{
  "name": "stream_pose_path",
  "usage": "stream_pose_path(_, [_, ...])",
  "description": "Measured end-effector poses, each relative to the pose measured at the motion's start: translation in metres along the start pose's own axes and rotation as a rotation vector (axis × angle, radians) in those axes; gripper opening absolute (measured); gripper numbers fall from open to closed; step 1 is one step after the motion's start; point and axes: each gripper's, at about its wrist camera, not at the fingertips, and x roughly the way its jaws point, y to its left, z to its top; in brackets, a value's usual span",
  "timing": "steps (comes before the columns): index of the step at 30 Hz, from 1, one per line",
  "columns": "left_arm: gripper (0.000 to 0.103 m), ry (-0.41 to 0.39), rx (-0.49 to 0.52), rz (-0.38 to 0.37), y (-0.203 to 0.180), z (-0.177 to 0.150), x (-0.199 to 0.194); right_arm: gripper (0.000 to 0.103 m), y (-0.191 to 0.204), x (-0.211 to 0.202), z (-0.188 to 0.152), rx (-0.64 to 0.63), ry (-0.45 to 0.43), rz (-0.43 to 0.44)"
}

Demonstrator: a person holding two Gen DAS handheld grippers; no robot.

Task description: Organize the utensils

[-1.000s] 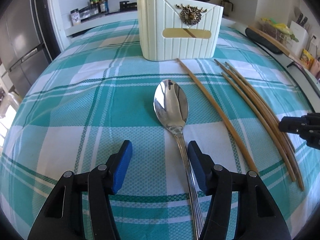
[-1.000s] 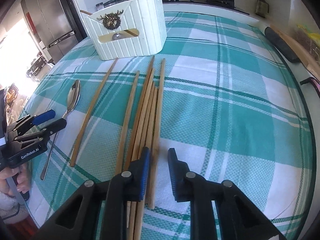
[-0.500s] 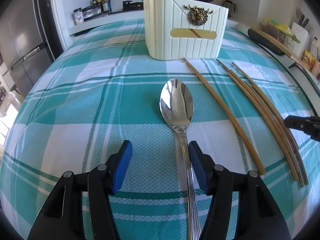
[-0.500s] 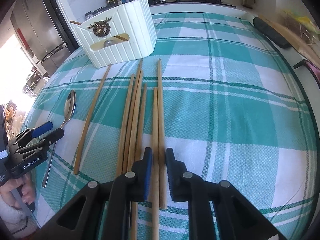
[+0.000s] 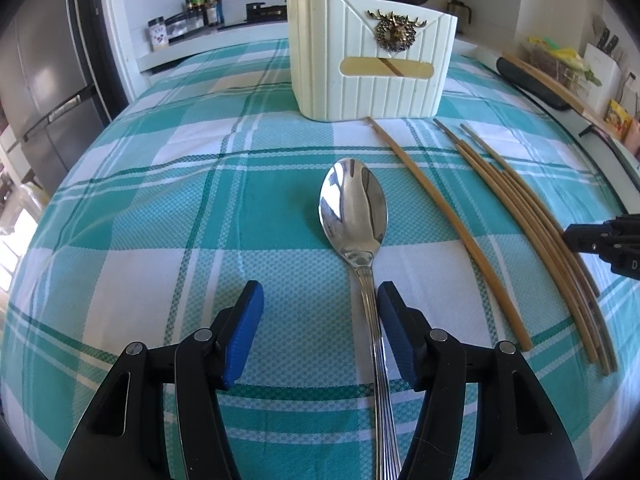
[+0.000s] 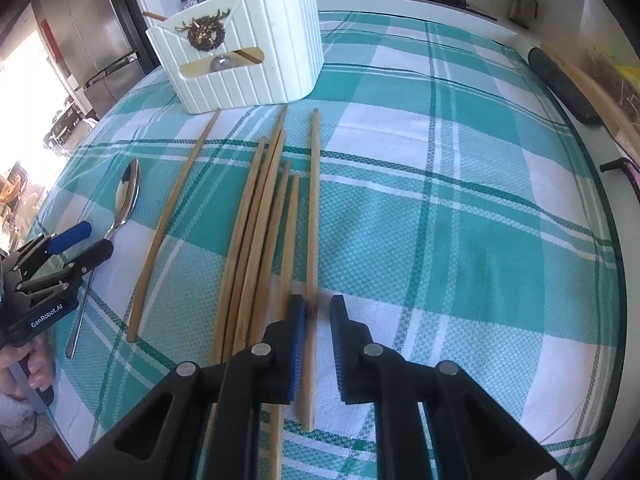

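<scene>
A: Right gripper [image 6: 318, 302] state?
B: Narrow, not clamped. On the checked tablecloth [image 6: 460, 240], short of the white utensil holder [image 6: 256, 76], one chopstick [image 6: 313, 216] lies between its jaws. Centre it, squeeze, lift level.
A: Left gripper [image 5: 320, 292]?
B: Released, straddling the spoon [image 5: 354, 216] handle.

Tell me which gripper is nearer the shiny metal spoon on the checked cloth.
Left. The left gripper straddles the metal spoon's handle, pads apart and not pressing it. The right gripper is over the wooden chopsticks, beyond a lone chopstick.
</scene>
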Motion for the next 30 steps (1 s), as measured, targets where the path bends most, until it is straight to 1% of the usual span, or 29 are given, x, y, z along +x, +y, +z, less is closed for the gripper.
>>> stream_pose_path(1, [0.062,0.0,0.0,0.003,0.001,0.0,0.0,0.008,0.002,0.001,0.001,-0.015,0.002,-0.017])
stream_pose_path(2, [0.062,0.001,-0.003,0.007,0.001,0.0,0.0,0.006,0.001,0.001,0.001,-0.012,-0.001,-0.036])
stream_pose_path(5, [0.061,0.005,-0.015,0.018,0.009,-0.001,-0.001,0.006,-0.009,-0.002,-0.004,0.07,-0.034,-0.049])
stream_pose_path(9, [0.061,0.011,-0.029,0.028,0.026,-0.003,-0.002,0.006,-0.021,-0.014,-0.026,0.165,-0.07,-0.077])
stream_pose_path(13, [0.06,0.025,-0.005,0.019,0.04,-0.005,-0.004,0.006,-0.033,-0.03,-0.054,0.225,-0.09,-0.142])
stream_pose_path(15, [0.06,0.037,0.001,-0.002,0.048,-0.006,-0.005,0.006,-0.04,-0.038,-0.067,0.254,-0.097,-0.167])
stream_pose_path(17, [0.061,0.044,0.028,-0.01,0.054,-0.01,-0.008,0.007,-0.043,-0.044,-0.078,0.249,-0.098,-0.204])
stream_pose_path(18, [0.063,0.047,0.041,-0.011,0.056,-0.011,-0.009,0.007,-0.043,-0.047,-0.081,0.247,-0.1,-0.212])
stream_pose_path(19, [0.066,0.054,0.052,-0.01,0.058,-0.013,-0.011,0.01,-0.045,-0.049,-0.084,0.246,-0.104,-0.216])
stream_pose_path(20, [0.068,0.061,0.059,-0.013,0.06,-0.016,-0.013,0.022,-0.046,-0.05,-0.086,0.242,-0.107,-0.213])
stream_pose_path(21, [0.07,0.066,0.063,-0.017,0.062,-0.018,-0.014,0.03,-0.047,-0.051,-0.088,0.236,-0.113,-0.209])
stream_pose_path(22, [0.073,0.071,0.068,-0.019,0.063,-0.02,-0.016,0.04,-0.048,-0.051,-0.089,0.23,-0.119,-0.204])
stream_pose_path(24, [0.076,0.074,0.077,-0.014,0.065,-0.025,-0.019,0.042,-0.048,-0.049,-0.092,0.217,-0.126,-0.204])
stream_pose_path(26, [0.078,0.072,0.082,-0.01,0.066,-0.029,-0.023,0.043,-0.043,-0.046,-0.091,0.191,-0.137,-0.222])
stream_pose_path(28, [0.08,0.072,0.071,-0.009,0.069,-0.031,-0.023,0.043,-0.042,-0.045,-0.092,0.171,-0.152,-0.23])
stream_pose_path(30, [0.083,0.074,0.056,-0.011,0.073,-0.031,-0.022,0.044,-0.044,-0.045,-0.093,0.174,-0.172,-0.22])
